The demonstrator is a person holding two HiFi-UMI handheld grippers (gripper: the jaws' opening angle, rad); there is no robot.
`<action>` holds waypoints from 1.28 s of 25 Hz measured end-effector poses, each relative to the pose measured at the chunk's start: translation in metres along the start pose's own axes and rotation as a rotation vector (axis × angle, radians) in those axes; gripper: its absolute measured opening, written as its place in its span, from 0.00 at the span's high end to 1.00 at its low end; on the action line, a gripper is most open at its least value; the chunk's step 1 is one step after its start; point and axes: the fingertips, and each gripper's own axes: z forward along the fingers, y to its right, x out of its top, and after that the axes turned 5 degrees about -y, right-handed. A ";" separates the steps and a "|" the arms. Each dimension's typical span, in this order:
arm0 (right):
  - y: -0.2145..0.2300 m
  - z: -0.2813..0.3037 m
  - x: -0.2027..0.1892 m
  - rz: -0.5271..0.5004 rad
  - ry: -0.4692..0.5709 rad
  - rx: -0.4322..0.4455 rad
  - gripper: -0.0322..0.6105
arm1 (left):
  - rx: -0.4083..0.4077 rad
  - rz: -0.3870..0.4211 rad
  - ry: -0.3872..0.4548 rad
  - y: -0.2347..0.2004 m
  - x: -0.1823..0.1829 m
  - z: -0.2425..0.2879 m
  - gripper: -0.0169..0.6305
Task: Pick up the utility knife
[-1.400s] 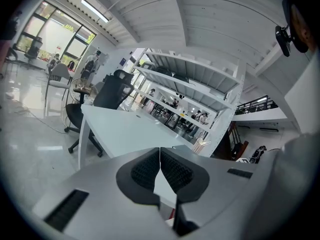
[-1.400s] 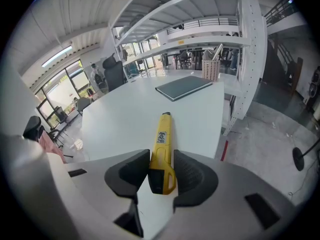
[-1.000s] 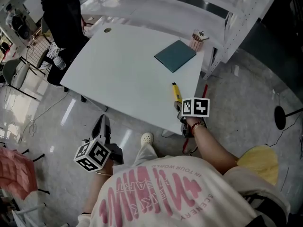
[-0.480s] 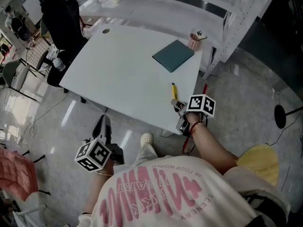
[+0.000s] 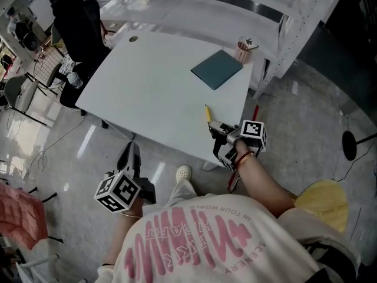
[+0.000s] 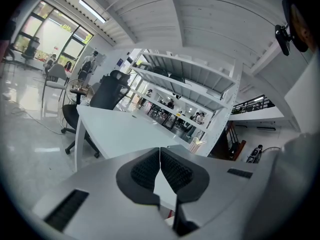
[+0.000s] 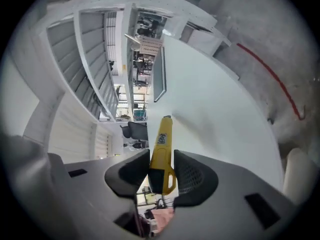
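1. White table (image 5: 147, 81), frame centre: top mostly bare. Its near edge runs diagonally down to the lower-right corner.
2. Shelving rack (image 5: 194, 5) closes off the table's far side along the upper frame. Grey floor (image 5: 306, 117) lies open at right and lower left.
3. Teal pad (image 5: 217, 69) lies flat at the table's upper right, with a cup (image 5: 243, 50) beyond it at the corner.
4. Left gripper (image 5: 131, 153), lower left, hangs off the table over the floor. Jaws pressed together, nothing between them (image 6: 160, 169).
5. Right gripper (image 5: 217, 128) sits at the table's lower-right edge, rolled sideways, wrist bent inward. Jaws partway apart, clamped on the knife's butt end (image 7: 161, 171).
6. Utility knife (image 5: 208, 113), yellow, points up-left over the tabletop, well apart from the pad (image 7: 162, 139). Probably clear of the surface; the overhead view is poor.
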 end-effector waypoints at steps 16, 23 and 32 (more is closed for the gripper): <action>-0.148 -0.007 -0.025 -0.056 0.029 0.504 0.69 | -0.176 0.209 0.018 0.083 0.044 0.042 0.94; -0.219 -0.045 -0.031 -0.306 0.244 0.624 0.69 | -0.212 0.339 0.100 0.130 0.071 0.045 0.94; -0.255 -0.090 -0.056 -0.641 0.472 0.637 0.68 | -0.227 0.410 0.207 0.169 0.081 0.028 0.94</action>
